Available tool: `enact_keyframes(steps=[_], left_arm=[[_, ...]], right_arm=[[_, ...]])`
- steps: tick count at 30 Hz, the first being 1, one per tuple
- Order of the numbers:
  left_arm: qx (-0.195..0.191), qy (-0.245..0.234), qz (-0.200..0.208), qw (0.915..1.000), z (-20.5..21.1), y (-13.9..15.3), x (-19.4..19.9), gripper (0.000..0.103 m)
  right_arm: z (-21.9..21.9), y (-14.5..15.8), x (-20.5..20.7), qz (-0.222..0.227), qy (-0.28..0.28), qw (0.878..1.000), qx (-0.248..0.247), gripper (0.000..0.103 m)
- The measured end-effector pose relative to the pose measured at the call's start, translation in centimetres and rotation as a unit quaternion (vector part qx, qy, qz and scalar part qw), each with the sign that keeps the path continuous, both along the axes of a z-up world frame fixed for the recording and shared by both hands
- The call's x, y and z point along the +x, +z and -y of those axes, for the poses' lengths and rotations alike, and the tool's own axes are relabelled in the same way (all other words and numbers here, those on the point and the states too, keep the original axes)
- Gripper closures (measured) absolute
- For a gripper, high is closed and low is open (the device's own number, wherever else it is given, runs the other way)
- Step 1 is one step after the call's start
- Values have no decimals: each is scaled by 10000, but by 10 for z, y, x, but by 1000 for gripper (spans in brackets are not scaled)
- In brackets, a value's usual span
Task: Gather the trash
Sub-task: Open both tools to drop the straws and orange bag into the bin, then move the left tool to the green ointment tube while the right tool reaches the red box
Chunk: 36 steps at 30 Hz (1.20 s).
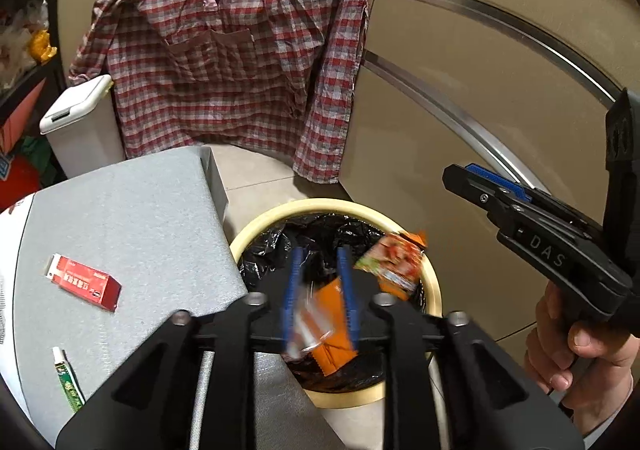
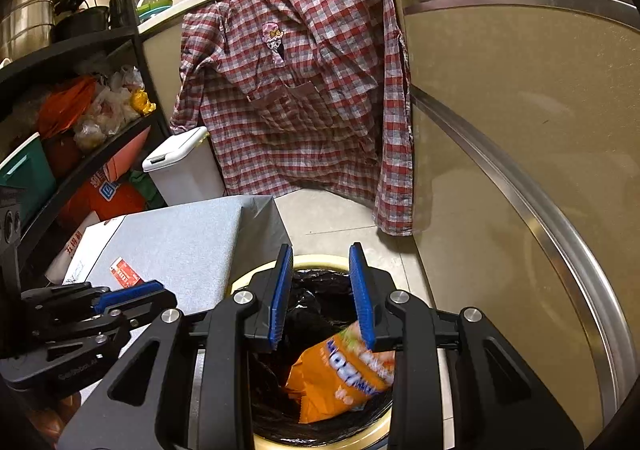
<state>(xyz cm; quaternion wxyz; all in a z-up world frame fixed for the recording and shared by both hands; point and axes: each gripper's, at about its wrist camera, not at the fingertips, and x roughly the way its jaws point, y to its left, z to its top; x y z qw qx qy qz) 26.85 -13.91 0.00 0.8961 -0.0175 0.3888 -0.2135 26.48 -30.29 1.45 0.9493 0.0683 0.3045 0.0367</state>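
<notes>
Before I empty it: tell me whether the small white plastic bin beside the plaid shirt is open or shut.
Shut. The small white plastic bin's lid lies flat on its rim, with no gap showing.

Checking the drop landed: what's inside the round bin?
The round bin holds a black liner and an orange snack bag; another wrapper sits at the rim. The bottom is hidden.

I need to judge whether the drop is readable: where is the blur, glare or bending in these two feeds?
Left wrist view: the wrapper between the left tongs is motion-smeared, blue pads streaked; the red box is sharp. Right wrist view: the orange packet over the bin is blurred, the right tongs crisp. Both: fisheye bows the cabinet trim, which shows glare.
</notes>
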Motion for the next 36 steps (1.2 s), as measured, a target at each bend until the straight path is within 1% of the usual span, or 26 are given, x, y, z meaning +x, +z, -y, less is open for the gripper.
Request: enact_keyframes(steps=[2,5,8,13,16,18,21,24,25,28,29,31,33,36], left_arm=[[-13,-15,24,10000,-2,3,-2,56],[51,31,103,9999,-4,9,-5,56],[31,104,186,9998,-10,17,-8,56],[69,264,405,9988,-30,34,-23,56],[180,412,590,9972,-52,47,-38,60],[297,512,714,9957,-71,55,-48,67],[438,650,868,9931,-101,68,-63,74],[587,834,1045,9893,-135,78,-79,75],[640,904,1095,9878,-147,79,-85,75],[739,1150,1075,9848,-179,69,-91,76],[750,1214,1032,9844,-186,65,-91,76],[804,1439,900,9822,-205,46,-90,76],[747,1640,734,9809,-218,25,-87,76],[675,1880,352,9792,-227,-9,-77,76]], right_arm=[[1,1,-1,9,4,10000,65,73],[0,4,-3,43,13,10000,62,73],[-1,3,-4,51,12,10000,37,73],[-4,3,-7,69,41,9999,116,73],[-10,6,-11,124,104,9998,101,73],[-16,9,-15,191,157,9997,73,73],[-27,15,-24,308,255,9992,51,73],[-37,22,-34,429,388,9983,90,73],[-40,24,-37,461,443,9978,147,75],[-46,26,-45,491,584,9967,293,94],[-49,25,-47,492,619,9964,320,96],[-56,24,-53,503,705,9958,301,96],[-65,21,-55,499,809,9952,226,96],[-77,15,-57,437,933,9946,150,95]])
